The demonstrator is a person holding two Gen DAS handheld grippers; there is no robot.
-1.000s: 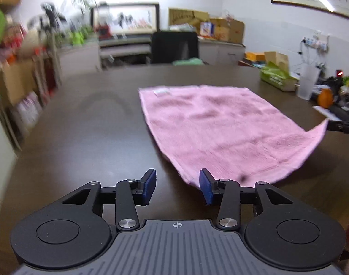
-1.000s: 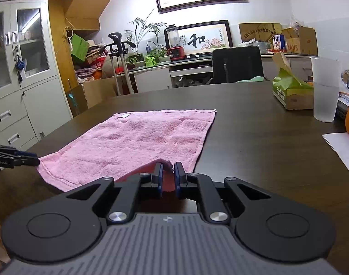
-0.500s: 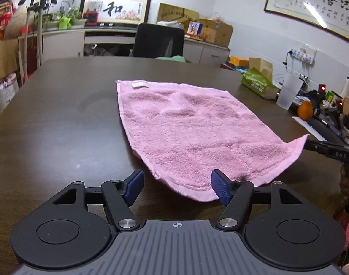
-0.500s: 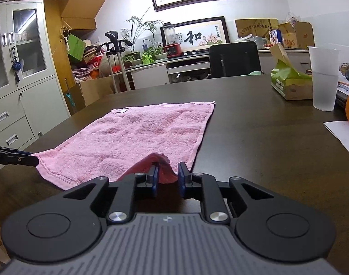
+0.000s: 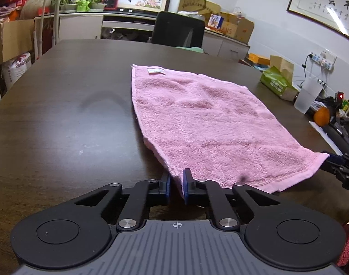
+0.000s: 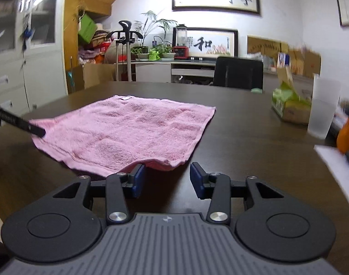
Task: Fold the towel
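Observation:
A pink towel (image 5: 204,123) lies spread on the dark wooden table (image 5: 60,119), a white label at its far left corner. My left gripper (image 5: 175,184) is shut on the towel's near left corner, which is lifted a little off the table. In the right wrist view the towel (image 6: 128,128) lies ahead and to the left. My right gripper (image 6: 165,178) is open and empty, its left pad next to the towel's near right corner. The right gripper's tip also shows in the left wrist view (image 5: 334,160) at that corner.
A green tissue box (image 6: 288,107), a frosted plastic cup (image 6: 323,107) and an orange (image 6: 348,135) stand on the table's right side, with white paper (image 6: 336,162) nearer. A black office chair (image 5: 176,32) stands at the far edge.
My left gripper has closed on the towel's near left corner. My right gripper has opened and let go of the near right corner, which has dropped to the table.

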